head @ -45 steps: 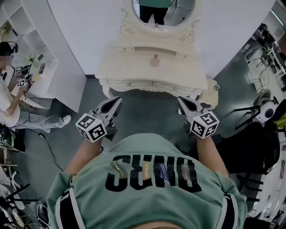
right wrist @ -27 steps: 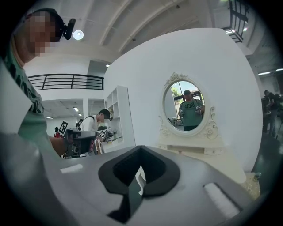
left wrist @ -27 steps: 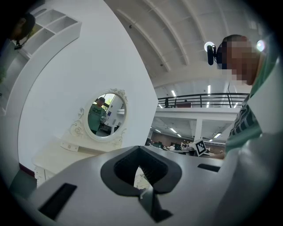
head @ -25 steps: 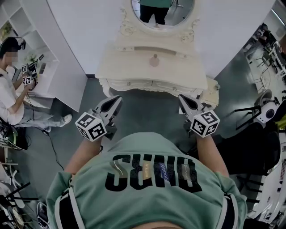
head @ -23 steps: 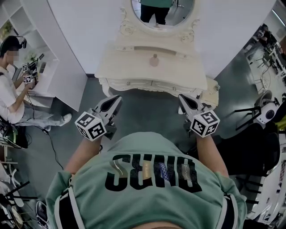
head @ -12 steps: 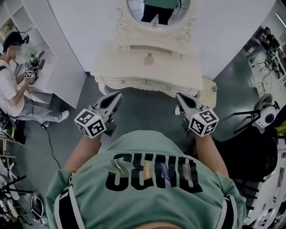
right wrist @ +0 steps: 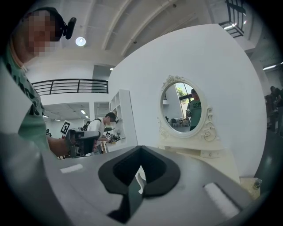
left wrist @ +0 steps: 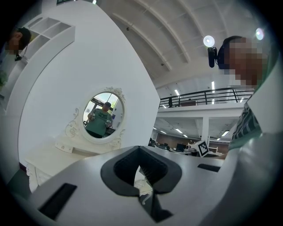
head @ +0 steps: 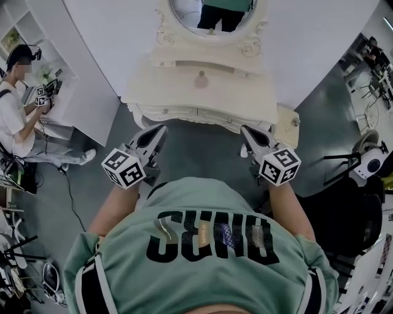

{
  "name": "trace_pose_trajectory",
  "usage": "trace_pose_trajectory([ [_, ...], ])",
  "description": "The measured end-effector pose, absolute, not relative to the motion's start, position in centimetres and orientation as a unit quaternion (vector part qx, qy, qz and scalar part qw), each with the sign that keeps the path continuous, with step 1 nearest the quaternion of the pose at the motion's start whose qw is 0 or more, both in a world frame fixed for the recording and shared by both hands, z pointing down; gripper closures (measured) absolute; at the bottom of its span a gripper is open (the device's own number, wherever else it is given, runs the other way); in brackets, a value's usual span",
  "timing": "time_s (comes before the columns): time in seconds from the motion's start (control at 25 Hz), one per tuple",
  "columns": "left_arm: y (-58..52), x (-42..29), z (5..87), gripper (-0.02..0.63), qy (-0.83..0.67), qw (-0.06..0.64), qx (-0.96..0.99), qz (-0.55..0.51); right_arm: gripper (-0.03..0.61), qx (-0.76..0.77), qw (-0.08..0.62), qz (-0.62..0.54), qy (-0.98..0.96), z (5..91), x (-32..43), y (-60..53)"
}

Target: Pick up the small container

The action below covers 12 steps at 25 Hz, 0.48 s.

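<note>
A: Left hand-held gripper (head: 161, 129) first: jaws pressed together, nothing between them; it sits short of the front edge of the desk (head: 164, 93), and the small container (head: 201, 79) lies at about one o'clock from it, well apart.

B: The container stands near the middle of the desk top, at six o'clock from the mirror (head: 184, 8); it looks round from above (no long axis to line up with, I'd judge).

A: Right hand-held gripper (head: 246, 130): also closed and empty; the container is at about eleven o'clock from it.

B: So neither hand is clearly nearer; whichever goes must open first, I reckon.
</note>
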<state>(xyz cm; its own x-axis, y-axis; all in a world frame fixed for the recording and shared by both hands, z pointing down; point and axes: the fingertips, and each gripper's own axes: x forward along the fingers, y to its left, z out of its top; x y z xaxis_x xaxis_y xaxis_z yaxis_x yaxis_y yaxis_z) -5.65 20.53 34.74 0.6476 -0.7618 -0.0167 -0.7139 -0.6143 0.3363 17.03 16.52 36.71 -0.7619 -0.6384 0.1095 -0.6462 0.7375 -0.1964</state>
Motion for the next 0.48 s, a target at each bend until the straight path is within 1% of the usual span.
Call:
trace_pose_trajectory([
  [0.24,17.2,-7.9,35.7,0.614,-0.410,0.162,0.894,-0.083,0.571,0.351,0.021,0.124,-0.928,38.1,15.3,13.2],
  [0.48,9.6,-11.9,37.1,0.614,-0.378,0.173,0.905,-0.083,0.571,0.371,0.016,0.123,-0.920,38.5,11.4,6.8],
])
